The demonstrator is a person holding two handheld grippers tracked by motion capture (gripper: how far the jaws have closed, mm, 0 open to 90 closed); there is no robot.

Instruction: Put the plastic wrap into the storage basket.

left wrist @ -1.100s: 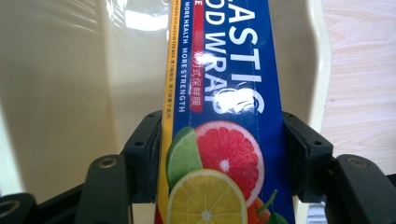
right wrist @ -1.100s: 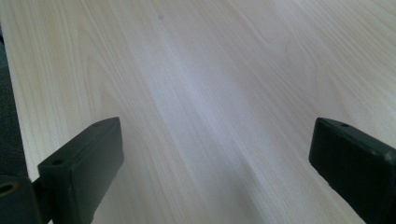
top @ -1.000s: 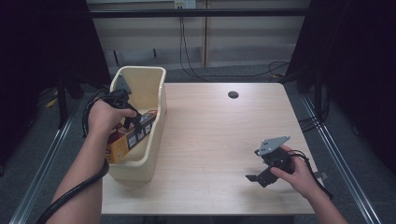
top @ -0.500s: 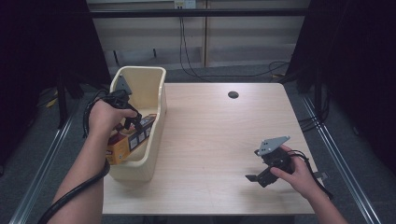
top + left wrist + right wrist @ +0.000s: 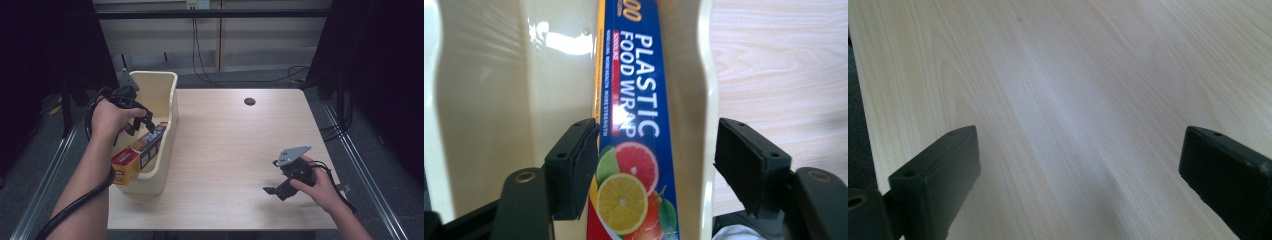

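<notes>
Two jaws of my left gripper [image 5: 651,165] spread wide around the food wrap box [image 5: 636,125] in the bin [image 5: 165,150] at the tabletop's [image 5: 235,150] left edge; next, squeeze. Right gripper [image 5: 280,187] waits open.

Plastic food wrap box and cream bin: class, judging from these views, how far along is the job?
Done: the plastic food wrap box lies inside the cream bin, leaning along its right wall. In hand: the left gripper hovers above the box, jaws open, one either side of it. The right gripper waits open over the bare table. Whether anything is left cannot be told.
</notes>
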